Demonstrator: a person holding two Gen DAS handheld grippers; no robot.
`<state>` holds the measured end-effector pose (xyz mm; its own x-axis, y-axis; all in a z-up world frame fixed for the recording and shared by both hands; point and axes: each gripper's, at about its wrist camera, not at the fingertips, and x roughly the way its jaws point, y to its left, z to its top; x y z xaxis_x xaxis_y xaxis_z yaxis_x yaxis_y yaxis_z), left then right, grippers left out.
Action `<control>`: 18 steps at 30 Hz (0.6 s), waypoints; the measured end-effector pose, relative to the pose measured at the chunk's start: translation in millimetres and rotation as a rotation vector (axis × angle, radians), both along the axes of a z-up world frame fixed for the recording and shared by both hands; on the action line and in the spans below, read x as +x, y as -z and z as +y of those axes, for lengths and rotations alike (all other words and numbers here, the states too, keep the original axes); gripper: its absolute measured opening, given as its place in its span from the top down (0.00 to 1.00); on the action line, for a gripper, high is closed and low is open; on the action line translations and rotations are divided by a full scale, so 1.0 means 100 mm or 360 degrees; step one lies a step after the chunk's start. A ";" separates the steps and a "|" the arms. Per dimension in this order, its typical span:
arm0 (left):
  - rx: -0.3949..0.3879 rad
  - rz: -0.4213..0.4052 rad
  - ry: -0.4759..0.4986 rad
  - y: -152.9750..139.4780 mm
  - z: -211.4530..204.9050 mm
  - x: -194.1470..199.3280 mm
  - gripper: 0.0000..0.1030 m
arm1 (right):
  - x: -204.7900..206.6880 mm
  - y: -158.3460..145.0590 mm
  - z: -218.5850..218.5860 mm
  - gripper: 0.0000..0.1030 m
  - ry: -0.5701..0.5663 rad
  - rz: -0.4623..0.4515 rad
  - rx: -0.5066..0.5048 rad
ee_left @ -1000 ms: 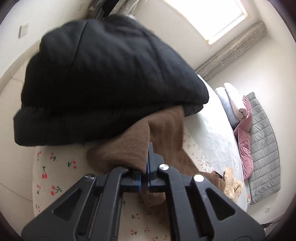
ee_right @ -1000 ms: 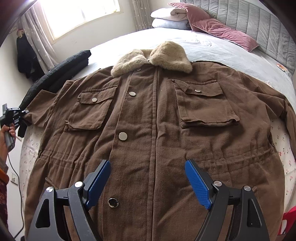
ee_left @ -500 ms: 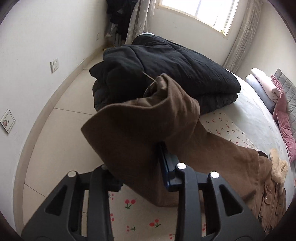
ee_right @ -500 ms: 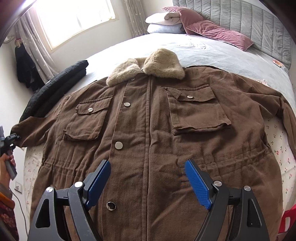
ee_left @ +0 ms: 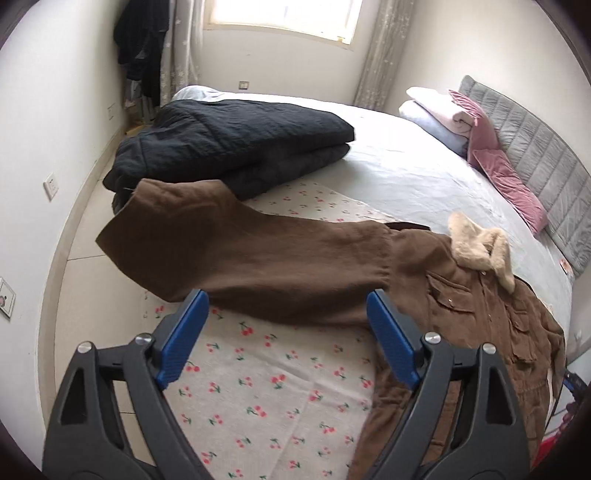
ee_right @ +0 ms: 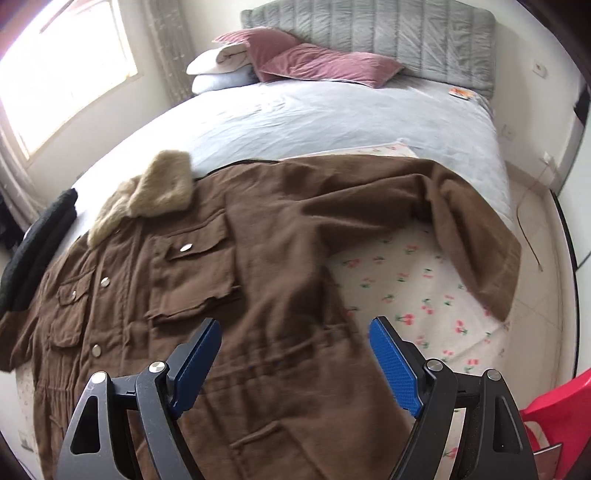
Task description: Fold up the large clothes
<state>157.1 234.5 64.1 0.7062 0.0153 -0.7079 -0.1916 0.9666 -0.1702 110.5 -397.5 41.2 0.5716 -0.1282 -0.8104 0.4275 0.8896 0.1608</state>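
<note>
Coat (ee_right: 258,295): brown, with snap buttons and flap chest pockets; spread face up across the foot end of the bed, front closed, collar toward the headboard.
Coat collar (ee_right: 155,192): tan fleece, lying at the boundary between the cherry-print sheet and the pale cover.
Coat sleeve, left-wrist view (ee_left: 236,258): stretched out flat from the shoulder toward the bed's side edge; its cuff end reaches the edge and lies just beside the black garment.
Coat sleeve, right-wrist view (ee_right: 472,236): extended toward the opposite side edge, bent downward near the cuff, with the cuff hanging over that edge.
Left gripper (ee_left: 286,334): jaws opening and already wide apart; nothing between the blue pads, which stand above the sleeve's near border and the sheet without pressing on either.
Right gripper (ee_right: 295,363): jaws wide apart and empty; positioned above the coat's waist, clear of the cloth.
Cherry-print sheet (ee_left: 258,387): light fabric under the coat, covering the foot end of the bed.
Bed (ee_right: 332,110): covered by a pale cover from the sheet up to the headboard.
Black garment (ee_left: 229,144): padded, folded into a thick stack along the bed's side edge nearest the window.
Pillows (ee_right: 314,62): pink ones against the grey quilted headboard (ee_right: 388,33), with folded white and pale blue bedding beside them at the window-side corner.
Red object (ee_right: 557,413): plastic, beside the bed's foot; cut off by the frame, kind not identifiable.
</note>
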 end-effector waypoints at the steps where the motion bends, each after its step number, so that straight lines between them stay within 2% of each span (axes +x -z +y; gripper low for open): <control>1: 0.0004 -0.0004 0.0067 -0.03 -0.16 -0.03 0.13 | -0.10 0.03 -0.25 0.19 0.0098 -0.0013 0.0067; 5: -0.0001 -0.0040 0.0260 0.03 -0.81 -0.18 0.12 | -0.53 0.32 -1.03 0.19 0.0423 -0.0113 0.0430; 8: -0.0053 -0.0052 0.0430 0.26 -1.34 -0.25 0.12 | -0.69 0.59 -1.31 0.19 0.0553 -0.0203 0.0616; 11: -0.0050 0.0017 0.0583 0.57 -1.81 -0.26 0.12 | -0.68 0.84 -1.47 0.19 0.0632 -0.0304 0.0817; 15: -0.0013 0.0127 0.0724 0.98 -2.16 -0.33 0.12 | -0.64 0.96 -1.70 0.19 0.0812 -0.0498 0.0934; 18: 0.0027 0.0173 0.0737 1.18 -2.22 -0.37 0.12 | -0.63 1.02 -1.86 0.19 0.0966 -0.0630 0.0990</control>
